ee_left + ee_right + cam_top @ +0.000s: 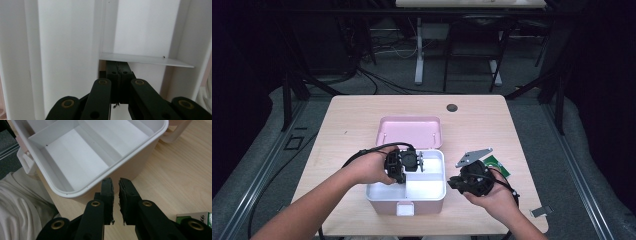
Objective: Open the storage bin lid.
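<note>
A pink box (406, 200) with a white compartment tray (432, 187) stands open near the table's front edge. Its pink lid (409, 131) lies just behind it. My left gripper (412, 161) reaches into the tray's back part. In the left gripper view its jaws are pressed together, and the left gripper (120, 67) has its tips hidden behind a white divider (145, 60). My right gripper (454, 182) hovers just right of the box. In its own view the right gripper (115, 182) is empty, with a thin slit between its jaws, beside the box wall (130, 167).
A green packet (497, 165) lies on the wooden table (352, 125) right of the box, under my right gripper's grey plate; it also shows as the green packet (197, 216). A dark round hole (452, 107) sits at the table's back. A small clip (540, 211) lies at the front right edge.
</note>
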The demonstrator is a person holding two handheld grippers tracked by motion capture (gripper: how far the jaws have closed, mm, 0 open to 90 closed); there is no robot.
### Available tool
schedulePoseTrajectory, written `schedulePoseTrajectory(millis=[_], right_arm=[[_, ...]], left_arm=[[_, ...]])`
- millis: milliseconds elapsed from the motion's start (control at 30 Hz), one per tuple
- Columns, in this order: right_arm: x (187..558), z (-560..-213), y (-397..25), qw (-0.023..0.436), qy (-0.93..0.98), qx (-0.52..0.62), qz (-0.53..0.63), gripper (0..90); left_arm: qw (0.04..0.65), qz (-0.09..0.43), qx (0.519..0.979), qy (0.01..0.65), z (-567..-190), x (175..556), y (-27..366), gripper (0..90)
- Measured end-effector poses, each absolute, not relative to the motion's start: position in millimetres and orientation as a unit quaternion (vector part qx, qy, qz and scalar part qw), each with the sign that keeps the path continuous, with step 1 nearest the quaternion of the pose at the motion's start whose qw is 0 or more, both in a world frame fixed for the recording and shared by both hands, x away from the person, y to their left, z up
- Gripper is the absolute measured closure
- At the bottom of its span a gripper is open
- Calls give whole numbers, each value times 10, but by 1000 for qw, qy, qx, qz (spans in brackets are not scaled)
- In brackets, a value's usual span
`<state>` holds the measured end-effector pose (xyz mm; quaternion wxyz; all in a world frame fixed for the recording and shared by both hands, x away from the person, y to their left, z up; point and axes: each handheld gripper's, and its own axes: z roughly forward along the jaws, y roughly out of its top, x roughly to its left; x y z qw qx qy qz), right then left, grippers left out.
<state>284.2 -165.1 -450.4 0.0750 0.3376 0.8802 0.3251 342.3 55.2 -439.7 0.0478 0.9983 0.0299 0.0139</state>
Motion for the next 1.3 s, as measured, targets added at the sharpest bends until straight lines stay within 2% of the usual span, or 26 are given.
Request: schedulePoseTrajectory(millis=[500, 833, 1000, 1300], right_arm=[[2847, -4598, -1576, 78, 887, 335, 309, 828], [2851, -4594, -1591, 69, 888, 336, 306, 824], [2838, -4612, -1590, 72, 885, 337, 313, 824], [2852, -4629, -1593, 72, 883, 340, 316, 827]], left_arm=[[33, 18, 999, 28, -4393, 3428, 597, 900], [58, 47, 997, 28, -4125, 3444, 615, 899], [43, 54, 997, 19, -4212, 3471, 564, 859], [27, 45, 999, 10, -4340, 3495, 497, 871]])
